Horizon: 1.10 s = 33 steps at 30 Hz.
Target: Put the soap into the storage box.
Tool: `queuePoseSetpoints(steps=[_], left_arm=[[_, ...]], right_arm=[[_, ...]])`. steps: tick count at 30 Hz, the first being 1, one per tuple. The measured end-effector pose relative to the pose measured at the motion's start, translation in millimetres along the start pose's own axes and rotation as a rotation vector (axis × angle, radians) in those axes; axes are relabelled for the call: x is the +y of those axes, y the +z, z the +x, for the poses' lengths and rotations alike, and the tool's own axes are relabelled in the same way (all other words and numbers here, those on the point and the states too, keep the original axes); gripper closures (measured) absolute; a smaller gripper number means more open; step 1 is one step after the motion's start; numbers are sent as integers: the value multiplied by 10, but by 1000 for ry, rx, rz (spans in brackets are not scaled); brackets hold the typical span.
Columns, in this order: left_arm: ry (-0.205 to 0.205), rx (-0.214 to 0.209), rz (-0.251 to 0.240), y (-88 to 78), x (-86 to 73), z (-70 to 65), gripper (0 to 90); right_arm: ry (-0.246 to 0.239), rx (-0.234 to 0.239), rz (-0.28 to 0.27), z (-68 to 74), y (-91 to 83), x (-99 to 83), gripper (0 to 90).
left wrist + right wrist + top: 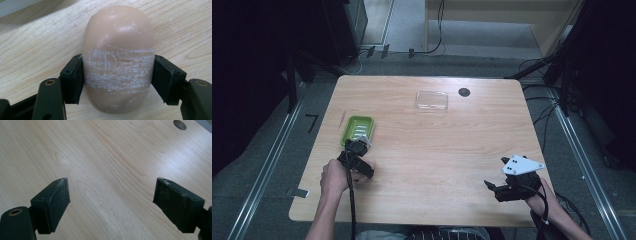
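Left gripper pinched soap just beside green dish | right gripper spread, idle | advice: probably keep squeeze gentle, lift level into dish.

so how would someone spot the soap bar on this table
Find the green tray near the wooden table's left edge. Just in front of it, the left gripper has its jaws pressed on the soap bar: a smooth beige oval with white scuffs, unlike the clear lid farther back.

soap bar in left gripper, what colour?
Pale beige-pink soap bar, with white scuff marks across its middle; best seen in the left gripper view.
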<state>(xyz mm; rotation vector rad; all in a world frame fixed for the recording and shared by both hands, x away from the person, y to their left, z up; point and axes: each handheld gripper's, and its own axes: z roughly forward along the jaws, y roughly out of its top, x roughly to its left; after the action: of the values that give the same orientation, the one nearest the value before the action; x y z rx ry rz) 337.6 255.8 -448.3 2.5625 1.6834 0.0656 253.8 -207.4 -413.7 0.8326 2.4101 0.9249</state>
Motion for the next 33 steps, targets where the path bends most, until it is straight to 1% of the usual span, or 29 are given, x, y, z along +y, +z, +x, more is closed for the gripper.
queuePoseSetpoints(steps=[7,9,13,17,19,31,33], left_arm=[[8,8,-1,-34,-13,-2,340],[7,16,-8,-46,-18,-1,340],[2,20,-21,-79,-29,2,340],[-1,22,-22,-108,-34,14,340],[-2,31,-30,-121,-45,24,340],[-16,50,-22,-179,-74,92,341],[-21,52,-28,-174,-79,100,340]], right_arm=[[-1,1,0,0,-1,0,136],[-1,1,-1,-1,-1,-1,136],[-1,1,-1,-1,-1,-1,136],[0,0,-1,-1,-1,-1,136],[0,0,-1,0,-1,-1,136],[-2,-2,2,2,2,1,136],[-1,-2,2,3,1,1,136]])
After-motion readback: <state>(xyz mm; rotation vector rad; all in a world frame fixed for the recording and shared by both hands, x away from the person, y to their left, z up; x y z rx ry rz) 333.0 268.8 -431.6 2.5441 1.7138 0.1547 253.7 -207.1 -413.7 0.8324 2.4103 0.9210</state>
